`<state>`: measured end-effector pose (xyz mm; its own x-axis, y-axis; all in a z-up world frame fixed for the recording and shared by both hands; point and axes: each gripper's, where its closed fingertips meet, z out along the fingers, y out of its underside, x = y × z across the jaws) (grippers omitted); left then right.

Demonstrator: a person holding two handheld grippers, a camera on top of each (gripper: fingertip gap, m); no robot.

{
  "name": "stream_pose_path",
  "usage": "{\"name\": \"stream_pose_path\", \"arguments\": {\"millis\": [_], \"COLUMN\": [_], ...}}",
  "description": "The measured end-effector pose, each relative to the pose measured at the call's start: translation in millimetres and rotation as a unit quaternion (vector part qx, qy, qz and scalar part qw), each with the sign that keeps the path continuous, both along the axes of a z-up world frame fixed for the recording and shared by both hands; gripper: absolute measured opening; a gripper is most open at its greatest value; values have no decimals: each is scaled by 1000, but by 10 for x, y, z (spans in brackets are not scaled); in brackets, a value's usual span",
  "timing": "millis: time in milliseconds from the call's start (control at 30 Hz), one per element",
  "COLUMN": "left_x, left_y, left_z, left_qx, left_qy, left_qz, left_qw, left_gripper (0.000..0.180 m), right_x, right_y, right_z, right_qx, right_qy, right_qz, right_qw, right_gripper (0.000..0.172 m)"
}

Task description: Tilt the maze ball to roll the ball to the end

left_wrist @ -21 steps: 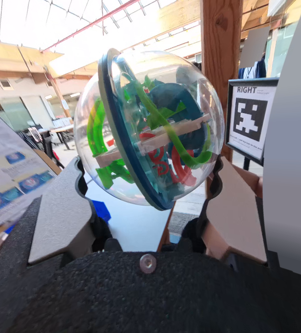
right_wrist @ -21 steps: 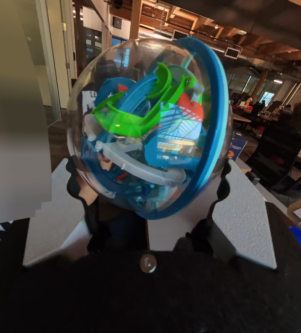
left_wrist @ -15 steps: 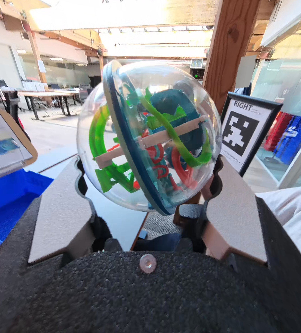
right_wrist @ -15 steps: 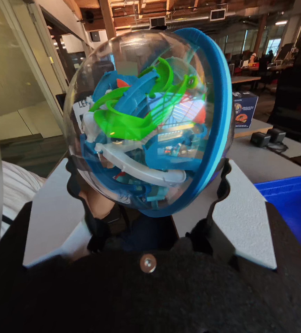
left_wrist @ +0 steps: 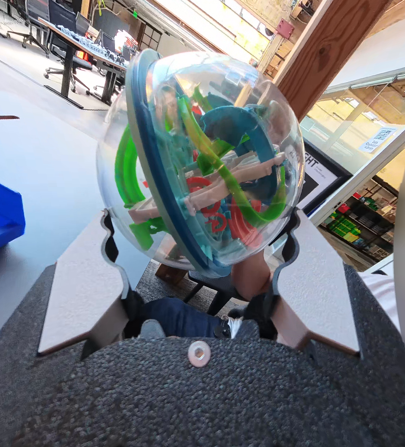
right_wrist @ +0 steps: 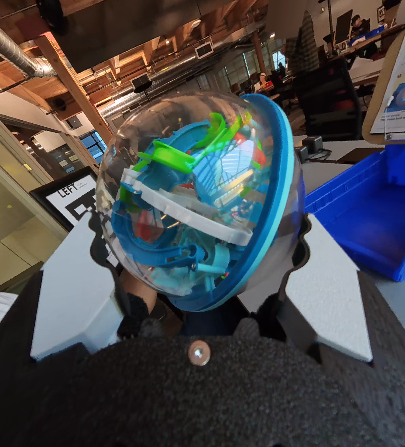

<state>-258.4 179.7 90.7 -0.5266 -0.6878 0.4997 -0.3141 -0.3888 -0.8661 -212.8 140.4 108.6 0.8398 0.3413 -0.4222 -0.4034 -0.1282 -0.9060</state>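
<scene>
Left wrist view looks up along the left gripper [left_wrist: 200,215], whose two pale fingers [left_wrist: 87,266] are spread wide and pressed against opposite sides of the maze ball [left_wrist: 201,159], a clear sphere lifted off the grey table [left_wrist: 39,169] and filling the middle of the frame. The ball's dark blue equator ring [left_wrist: 148,150] runs steeply from upper left to lower right, so the sphere sits tilted in the grip, with green, red, teal and beige tracks inside. Right wrist view shows the right gripper [right_wrist: 198,220] in the same wide stance, its white fingers [right_wrist: 322,278] clasping the same ball [right_wrist: 196,193] from the opposite side; here the blue ring [right_wrist: 281,193] leans toward the right and a white track band crosses the middle. Both grippers point upward at a slant, facing each other across the sphere. Only the left view shows a wooden post [left_wrist: 329,48], a framed marker card [left_wrist: 317,183] behind the ball, and a dark trouser leg and shoe [left_wrist: 184,319] below. Only the right view shows the full open blue bin [right_wrist: 366,217], a clipboard with a printed sheet [right_wrist: 402,84], the other marker card [right_wrist: 75,193] and ceiling ducts. The small rolling ball inside cannot be picked out in either view.
</scene>
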Motion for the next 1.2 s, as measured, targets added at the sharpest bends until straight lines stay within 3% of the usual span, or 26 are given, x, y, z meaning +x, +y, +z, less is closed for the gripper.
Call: {"name": "stream_pose_path", "arguments": {"millis": [1200], "left_x": [632], "left_y": [492], "left_z": [-897], "left_qx": [-113], "left_qy": [137], "left_qz": [27], "left_qw": [984], "left_gripper": [138], "right_x": [671], "right_y": [504], "right_z": [-1024], "right_qx": [-107], "right_qy": [168], "right_qz": [-1], "right_qw": [980], "right_gripper": [154]}}
